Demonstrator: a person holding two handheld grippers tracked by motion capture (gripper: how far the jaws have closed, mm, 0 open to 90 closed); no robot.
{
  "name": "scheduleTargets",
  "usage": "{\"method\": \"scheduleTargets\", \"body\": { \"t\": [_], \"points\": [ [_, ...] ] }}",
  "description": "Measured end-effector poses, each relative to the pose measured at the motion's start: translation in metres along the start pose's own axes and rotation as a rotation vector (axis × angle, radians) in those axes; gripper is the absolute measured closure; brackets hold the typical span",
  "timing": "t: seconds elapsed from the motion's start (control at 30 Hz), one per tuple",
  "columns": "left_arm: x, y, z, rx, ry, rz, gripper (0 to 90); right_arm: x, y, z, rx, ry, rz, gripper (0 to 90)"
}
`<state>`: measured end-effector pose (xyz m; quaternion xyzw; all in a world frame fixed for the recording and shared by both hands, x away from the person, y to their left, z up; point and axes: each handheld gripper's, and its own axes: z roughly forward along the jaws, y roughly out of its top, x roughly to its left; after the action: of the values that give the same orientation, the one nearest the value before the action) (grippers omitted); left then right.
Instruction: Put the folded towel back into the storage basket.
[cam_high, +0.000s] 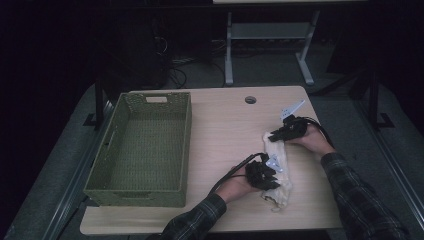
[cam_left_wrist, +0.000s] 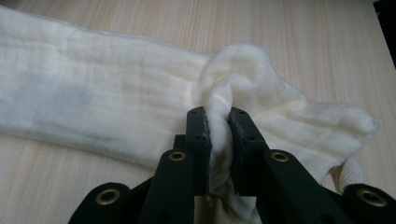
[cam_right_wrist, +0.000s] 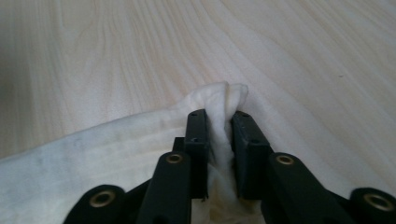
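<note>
Our left gripper (cam_high: 270, 176) pinches the cloth (cam_high: 278, 155) at its near end; our right gripper (cam_high: 278, 134), forearm angled inward, pinches its far end.

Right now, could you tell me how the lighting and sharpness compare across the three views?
High view: dim and underexposed, the room behind the table nearly black, the cream cloth the brightest thing. Left gripper view: evenly lit, the cloth sharp where the left hand-held gripper pinches it. Right gripper view: bright too, right hand-held gripper crisp, the far wood grain soft; no glare.
</note>
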<state>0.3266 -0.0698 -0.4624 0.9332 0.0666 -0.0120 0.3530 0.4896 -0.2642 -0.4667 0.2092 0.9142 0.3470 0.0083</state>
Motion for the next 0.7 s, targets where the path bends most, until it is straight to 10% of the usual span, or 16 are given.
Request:
{"method": "scheduleTargets", "body": {
  "t": [0.4,0.7],
  "points": [
    [0.005,0.002,-0.016,-0.061,-0.003,-0.051,80.1,0.004,0.003,-0.005,-0.002,0.002,0.028,83.0],
    [0.007,0.007,-0.049,-0.102,0.068,-0.084,80.1,0.017,0.012,-0.022,-0.044,0.02,0.031,83.0]
  ]
}}
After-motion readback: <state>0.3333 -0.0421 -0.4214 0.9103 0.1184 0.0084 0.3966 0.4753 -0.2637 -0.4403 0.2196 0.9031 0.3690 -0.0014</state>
